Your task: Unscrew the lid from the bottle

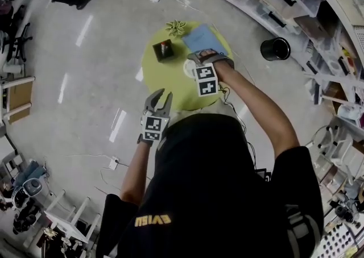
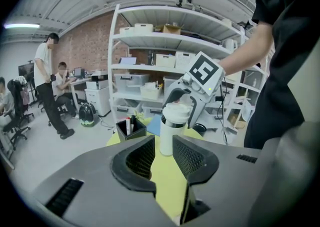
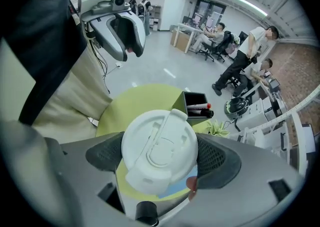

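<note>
At the left, my left gripper [image 1: 161, 96] hung off the near edge of the round yellow-green table [image 1: 170, 89], touching nothing. Its jaws stood only narrowly apart and empty; the white bottle [image 2: 167, 133] showed through the gap, well beyond the pads. Further in, a black pen holder [image 1: 164, 50] with 2 markers sat on the table, apart from the bottle. The bottle stood upright near the table's middle, though its foot was hidden from me behind the left jaws. Over it, at the right, my right gripper [image 3: 160, 155] pointed steeply down with its jaws clenched on the lid [image 3: 159, 146], 1 ribbed pad against each side of the rim.

I judged the step in hand to be the grip on the lid, with the unscrewing itself not yet visibly begun: the lid sat square on the bottle. Nothing held the body, so a twist would probably spin the whole bottle. The next move called for the left jaws to spread wider than the body, come in low, clamp it, and only then for the right to turn.

I found no brand or label on the bottle or lid. The cubes carried black-and-white square markers, not words. Yellow lettering on the dark shirt [image 1: 152, 220] was too distorted to read.
</note>
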The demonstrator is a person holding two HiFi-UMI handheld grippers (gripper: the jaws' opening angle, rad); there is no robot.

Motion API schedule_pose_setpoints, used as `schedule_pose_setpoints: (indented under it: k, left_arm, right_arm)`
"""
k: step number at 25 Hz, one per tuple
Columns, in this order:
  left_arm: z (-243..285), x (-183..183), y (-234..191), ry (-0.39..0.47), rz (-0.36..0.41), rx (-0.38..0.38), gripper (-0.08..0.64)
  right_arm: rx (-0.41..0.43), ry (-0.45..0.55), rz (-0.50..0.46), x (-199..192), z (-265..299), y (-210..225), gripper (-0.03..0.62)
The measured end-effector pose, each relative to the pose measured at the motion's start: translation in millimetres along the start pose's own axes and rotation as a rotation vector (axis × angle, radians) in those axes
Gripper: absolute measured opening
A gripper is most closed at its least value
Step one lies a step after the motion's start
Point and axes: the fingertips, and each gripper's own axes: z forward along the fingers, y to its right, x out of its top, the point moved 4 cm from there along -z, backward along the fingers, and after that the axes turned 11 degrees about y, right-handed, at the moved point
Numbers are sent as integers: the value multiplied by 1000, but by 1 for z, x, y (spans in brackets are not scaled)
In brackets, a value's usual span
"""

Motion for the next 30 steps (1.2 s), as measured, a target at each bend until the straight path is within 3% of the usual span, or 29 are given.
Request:
schedule_pose_setpoints:
  k: [11,19,26,30]
  left_arm:
    - [4,8,-2,14,-12,-2,121]
    - [11,19,1,51,24,-5,107]
    - [12,27,-14,94,45,14,20]
    - [11,38,-17,130,33,19,18]
  right_arm:
    - [-85,60,83,3,-19,-14,436]
    - [-166,96,199,-2,-45,-23,436]
    - [-244,147,302,-1,-58,-22,436]
    - [-287,174,361,2,-69,-23,436]
